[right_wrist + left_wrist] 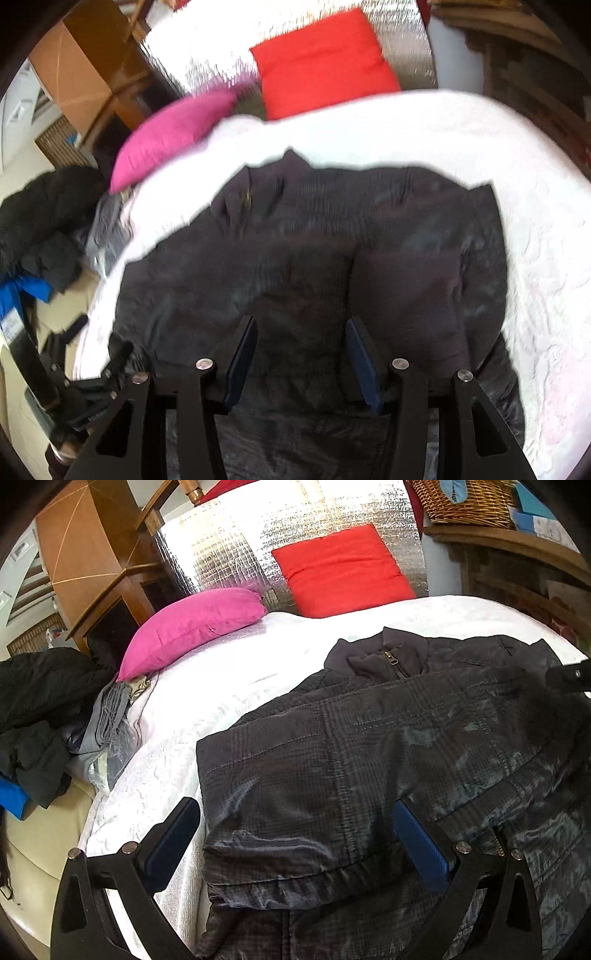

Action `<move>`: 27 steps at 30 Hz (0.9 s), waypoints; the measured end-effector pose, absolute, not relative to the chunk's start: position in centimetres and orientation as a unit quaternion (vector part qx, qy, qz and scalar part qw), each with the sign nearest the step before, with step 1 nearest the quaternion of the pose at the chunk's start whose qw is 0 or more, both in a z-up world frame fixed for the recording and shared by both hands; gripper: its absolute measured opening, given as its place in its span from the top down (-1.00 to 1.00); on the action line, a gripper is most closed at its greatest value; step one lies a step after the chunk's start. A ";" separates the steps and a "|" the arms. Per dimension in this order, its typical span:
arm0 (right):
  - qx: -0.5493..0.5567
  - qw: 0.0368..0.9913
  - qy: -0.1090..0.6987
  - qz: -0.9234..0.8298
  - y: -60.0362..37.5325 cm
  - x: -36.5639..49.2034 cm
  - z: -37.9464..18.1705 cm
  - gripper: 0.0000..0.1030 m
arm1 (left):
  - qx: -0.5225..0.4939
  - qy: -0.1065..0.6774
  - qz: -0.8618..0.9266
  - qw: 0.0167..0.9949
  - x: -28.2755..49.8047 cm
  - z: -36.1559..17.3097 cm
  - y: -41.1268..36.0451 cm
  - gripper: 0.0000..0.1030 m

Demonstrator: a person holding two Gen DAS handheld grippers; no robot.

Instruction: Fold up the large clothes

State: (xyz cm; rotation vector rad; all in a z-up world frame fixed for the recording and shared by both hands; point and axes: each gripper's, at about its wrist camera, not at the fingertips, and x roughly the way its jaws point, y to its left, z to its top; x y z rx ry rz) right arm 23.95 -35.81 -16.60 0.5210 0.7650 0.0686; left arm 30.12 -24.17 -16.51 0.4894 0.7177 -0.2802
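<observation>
Dark jacket point(369, 746) lies spread on the white bedspread point(221, 686), filling center and lower right of both views, zipper collar toward the 2 pillows — pink pillow point(192, 627) and red pillow point(343, 568) in the upper frame. Left gripper point(295, 842) jaws wide apart over the hem, holding nothing. Right gripper point(301, 354) jaws apart too — empty, view blurred.

A home bedroom; a white quilted bed point(229, 686) with pink pillow point(192, 624) and red cushion point(343, 568); wicker basket point(465, 498); piled clothes point(40, 709) beside it.
</observation>
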 end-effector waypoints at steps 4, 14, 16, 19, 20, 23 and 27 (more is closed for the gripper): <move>0.277 0.877 0.393 0.011 -37.0 25.5 -18.4 -0.06 | 0.232 0.380 -0.126 0.887 32.0 -17.6 -23.3 -1.00; 0.368 0.876 0.311 -0.030 -46.4 21.8 -16.9 -0.50 | 0.022 0.495 -0.116 0.861 38.8 -17.6 -12.5 -1.00; 0.401 0.861 0.311 -0.040 -49.0 21.1 -18.0 -0.50 | -0.005 0.511 -0.128 0.850 39.4 -18.1 -11.7 -1.00; 0.456 0.825 0.333 -0.031 -51.5 20.9 -21.2 -0.50 | -0.059 0.541 -0.161 0.824 40.0 -19.0 -10.9 -1.00; 0.468 0.816 0.340 -0.018 -51.6 21.4 -21.9 -0.50 | -0.075 0.548 -0.174 0.815 40.1 -19.2 -11.0 -1.00; 0.480 0.798 0.363 0.014 -51.0 22.6 -23.7 -0.50 | -0.097 0.554 -0.198 0.803 39.9 -19.3 -11.6 -1.00; 0.451 0.808 0.377 0.046 -48.5 24.7 -24.0 -0.52 | -0.105 0.565 -0.222 0.788 41.1 -21.1 -10.9 -0.66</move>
